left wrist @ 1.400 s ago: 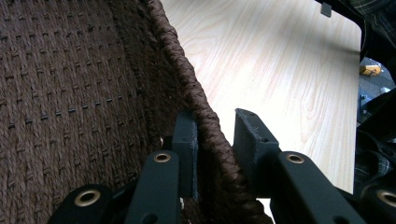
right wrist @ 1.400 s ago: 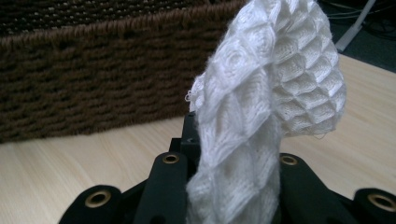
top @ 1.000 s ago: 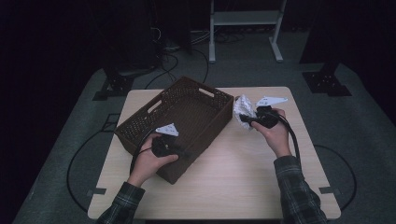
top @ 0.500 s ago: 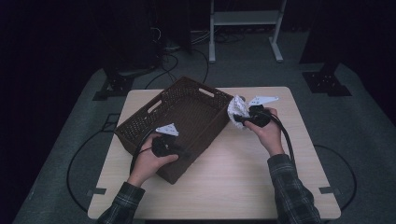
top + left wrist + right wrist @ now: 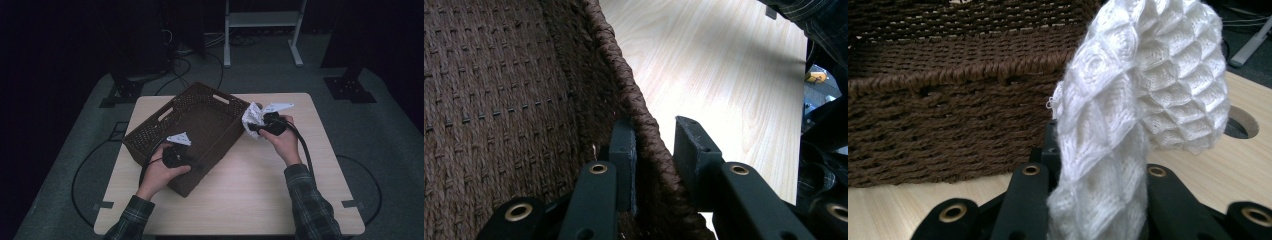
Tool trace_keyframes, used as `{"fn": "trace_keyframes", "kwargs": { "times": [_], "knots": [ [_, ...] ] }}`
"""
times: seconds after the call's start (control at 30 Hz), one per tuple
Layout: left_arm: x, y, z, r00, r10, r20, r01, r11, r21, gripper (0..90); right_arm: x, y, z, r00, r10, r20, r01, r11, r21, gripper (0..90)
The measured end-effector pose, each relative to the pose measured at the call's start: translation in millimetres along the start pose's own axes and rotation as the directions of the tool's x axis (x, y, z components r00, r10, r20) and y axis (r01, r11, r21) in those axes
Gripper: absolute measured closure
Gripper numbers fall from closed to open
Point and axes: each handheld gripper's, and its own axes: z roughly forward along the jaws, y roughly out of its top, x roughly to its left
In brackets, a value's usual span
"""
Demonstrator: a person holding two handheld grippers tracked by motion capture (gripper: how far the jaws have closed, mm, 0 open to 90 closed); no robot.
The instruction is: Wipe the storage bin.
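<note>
Basket (image 5: 200,125) of dark brown woven cord sits left of centre in the high view, turned at an angle on the pale wood table (image 5: 260,195). At its near rim, lower left of the frame, your left gripper (image 5: 176,156) is clamped on the wall. In the left gripper view the basket's braided rim (image 5: 644,130) runs up between the two black jaws, one jaw inside and one outside, both pressing the weave. That hold looks meant to steady the basket so it does not slide while something goes in.

Moving right, just past the basket's far right corner, your right gripper (image 5: 260,125) holds a white cloth (image 5: 251,119) above the table. In the right gripper view the cloth (image 5: 1143,100), a knit with a raised honeycomb pattern, stands up bunched between the jaws, which pinch its lower part. The basket's side wall (image 5: 948,115) fills the left of that view, close by. The cloth is outside the basket, beside its rim, and I judge it is about to be carried over and dropped in.

The tabletop is bare light wood with rounded corners. A round cable hole (image 5: 1243,122) shows at the right edge of the right gripper view. Around the table lies grey floor with black cables. Beyond, the room is dark, with a white metal frame (image 5: 260,20) at the top centre.
</note>
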Motion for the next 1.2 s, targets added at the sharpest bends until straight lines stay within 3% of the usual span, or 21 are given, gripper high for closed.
{"fn": "trace_keyframes", "kwargs": {
  "times": [0.43,1.2],
  "knots": [
    [0.5,0.1,0.0,1.0000,0.000,0.003,0.000,1.0000,0.002,69.9,-0.7,-11.7,18.0,0.9997,0.022,-0.005,-0.022,0.999,0.045,74.6],
    [0.5,0.2,0.1,1.0000,-0.002,0.004,0.002,1.0000,0.004,69.8,-8.7,-34.2,45.8,0.9974,0.072,-0.006,-0.071,0.988,0.141,74.6]
  ]
}}
